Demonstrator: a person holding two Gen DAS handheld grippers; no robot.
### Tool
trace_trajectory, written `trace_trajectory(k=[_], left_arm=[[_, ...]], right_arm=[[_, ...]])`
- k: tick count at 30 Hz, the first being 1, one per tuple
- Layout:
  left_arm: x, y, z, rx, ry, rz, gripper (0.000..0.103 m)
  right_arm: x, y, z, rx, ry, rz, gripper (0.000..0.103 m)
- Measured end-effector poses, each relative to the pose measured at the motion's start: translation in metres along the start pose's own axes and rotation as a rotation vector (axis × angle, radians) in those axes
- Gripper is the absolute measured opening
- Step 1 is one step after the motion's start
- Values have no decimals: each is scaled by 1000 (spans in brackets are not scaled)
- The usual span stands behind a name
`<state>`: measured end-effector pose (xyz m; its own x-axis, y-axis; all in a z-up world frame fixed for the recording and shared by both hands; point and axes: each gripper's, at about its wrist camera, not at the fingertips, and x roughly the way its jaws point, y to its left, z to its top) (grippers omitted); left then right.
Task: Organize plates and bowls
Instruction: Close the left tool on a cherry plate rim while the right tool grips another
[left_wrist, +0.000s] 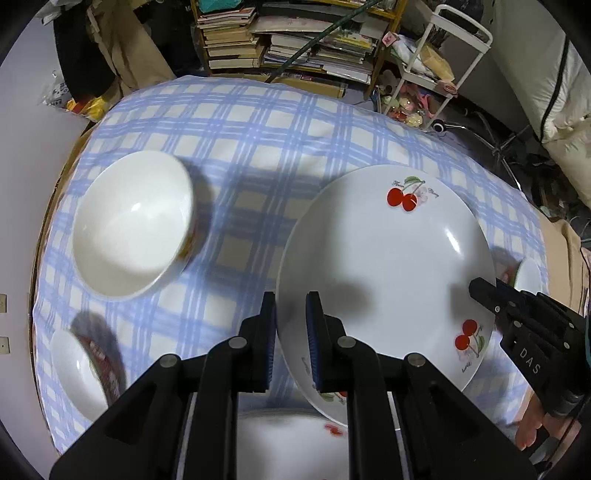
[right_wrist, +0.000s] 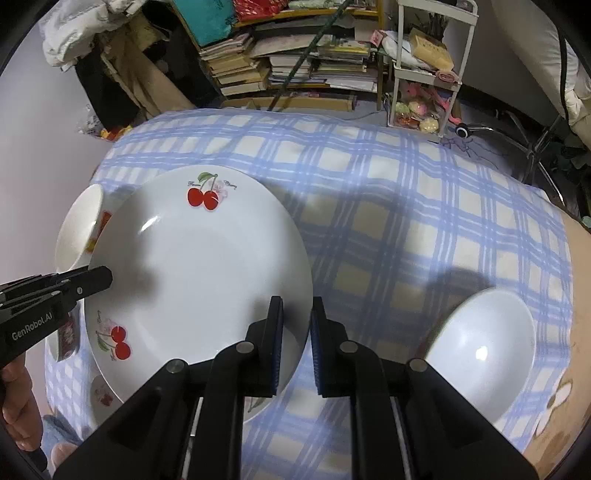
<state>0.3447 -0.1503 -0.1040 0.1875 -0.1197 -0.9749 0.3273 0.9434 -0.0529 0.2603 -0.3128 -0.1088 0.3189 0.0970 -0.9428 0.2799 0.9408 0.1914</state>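
Holding the cherry plate (left_wrist: 384, 266) by two opposite edges, I have both tools clenched on its rim: the left gripper (left_wrist: 291, 339) at the bottom centre of the left view, the right gripper (right_wrist: 297, 343) at the bottom centre of the right view. The plate seems lifted above the checked cloth (right_wrist: 388, 184) — its shadow lies apart from it.

My worry is a slip: each grip catches only a thin part of the rim, so if one hand tilts or moves faster than the other, the plate could twist out and fall on the second cherry plate (left_wrist: 295, 439) just below.

The white bowl (left_wrist: 133, 225) at middle left is empty, and so is another bowl (right_wrist: 484, 350) at lower right. A smaller bowl (left_wrist: 79, 373) at lower left looks empty too.
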Motion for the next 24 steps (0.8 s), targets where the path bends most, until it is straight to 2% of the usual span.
trace_trajectory(k=[11,24], left_arm=[[-46,24,-61,7,-49,6,15],[-54,63,-129,-28,-26,12,15]], right_arm=[[-44,30,-48,8,-72,41,16],[-65,74,-90,-25,-121,92,16]])
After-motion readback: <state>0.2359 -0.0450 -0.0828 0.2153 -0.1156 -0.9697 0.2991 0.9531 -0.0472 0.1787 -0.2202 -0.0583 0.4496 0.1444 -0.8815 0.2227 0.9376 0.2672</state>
